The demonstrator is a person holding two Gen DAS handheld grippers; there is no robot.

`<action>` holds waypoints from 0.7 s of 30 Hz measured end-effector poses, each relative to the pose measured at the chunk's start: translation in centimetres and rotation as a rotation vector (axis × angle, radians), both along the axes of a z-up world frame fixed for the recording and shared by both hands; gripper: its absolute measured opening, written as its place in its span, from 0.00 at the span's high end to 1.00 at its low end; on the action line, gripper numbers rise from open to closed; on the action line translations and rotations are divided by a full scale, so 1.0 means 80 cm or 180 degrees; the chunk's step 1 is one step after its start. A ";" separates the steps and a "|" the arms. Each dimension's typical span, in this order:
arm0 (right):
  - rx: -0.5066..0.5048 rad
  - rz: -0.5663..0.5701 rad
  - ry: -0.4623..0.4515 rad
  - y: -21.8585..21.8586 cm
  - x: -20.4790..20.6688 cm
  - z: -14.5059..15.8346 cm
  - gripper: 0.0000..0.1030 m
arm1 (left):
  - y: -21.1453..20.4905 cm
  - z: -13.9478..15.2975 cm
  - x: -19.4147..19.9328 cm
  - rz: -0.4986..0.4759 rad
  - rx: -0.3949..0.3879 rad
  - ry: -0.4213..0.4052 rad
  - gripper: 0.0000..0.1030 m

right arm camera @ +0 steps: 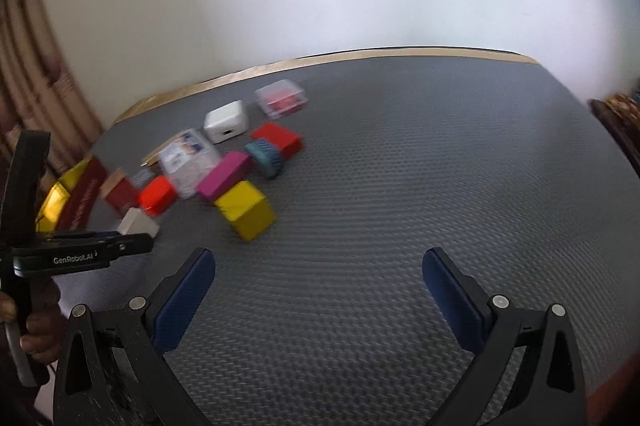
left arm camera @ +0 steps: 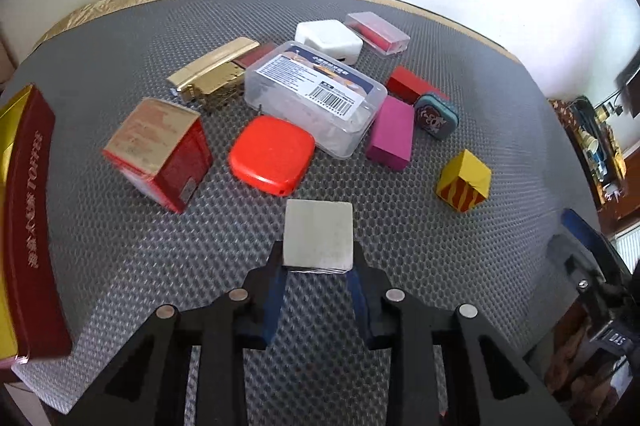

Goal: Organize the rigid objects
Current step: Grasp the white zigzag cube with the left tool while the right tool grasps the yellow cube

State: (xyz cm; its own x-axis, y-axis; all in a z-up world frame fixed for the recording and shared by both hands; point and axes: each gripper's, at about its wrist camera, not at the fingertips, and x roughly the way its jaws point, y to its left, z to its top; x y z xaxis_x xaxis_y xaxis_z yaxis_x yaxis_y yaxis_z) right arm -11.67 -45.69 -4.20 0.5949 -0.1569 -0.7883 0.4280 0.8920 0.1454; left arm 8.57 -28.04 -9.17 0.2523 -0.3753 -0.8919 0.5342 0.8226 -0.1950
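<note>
A small grey square box (left arm camera: 319,234) sits between the blue pads of my left gripper (left arm camera: 318,263), which is shut on its lower sides just above the grey mat (left arm camera: 120,266). The right wrist view shows the same grey box (right arm camera: 136,222) at the tip of the left gripper (right arm camera: 134,244). Beyond it lie a red rounded case (left arm camera: 271,156), a labelled clear plastic box (left arm camera: 316,98), a magenta block (left arm camera: 391,132) and a yellow cube with red stripes (left arm camera: 464,182). My right gripper (right arm camera: 319,266) stands open over bare mat, with the yellow cube (right arm camera: 246,210) ahead on its left.
A tall red toffee box (left arm camera: 28,218) stands at the left edge, with a red-and-gold carton (left arm camera: 160,154) beside it. Farther back are a gold box (left arm camera: 214,74), a white box (left arm camera: 328,36), a clear case (left arm camera: 378,32), a red block (left arm camera: 408,84) and a teal tin (left arm camera: 436,116). A hand (right arm camera: 36,330) holds the left gripper.
</note>
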 end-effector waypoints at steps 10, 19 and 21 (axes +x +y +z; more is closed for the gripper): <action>-0.0164 0.0816 0.0234 0.026 0.072 -0.010 0.00 | 0.029 0.025 -0.020 0.0072 -0.0156 0.0025 0.71; -0.0400 0.1164 0.0473 0.034 0.111 -0.023 0.03 | 0.035 0.041 -0.035 0.0078 -0.0185 -0.0066 0.71; -0.0449 0.1229 0.0557 0.036 0.121 -0.029 0.21 | 0.034 0.041 -0.036 0.0080 -0.0192 -0.0078 0.71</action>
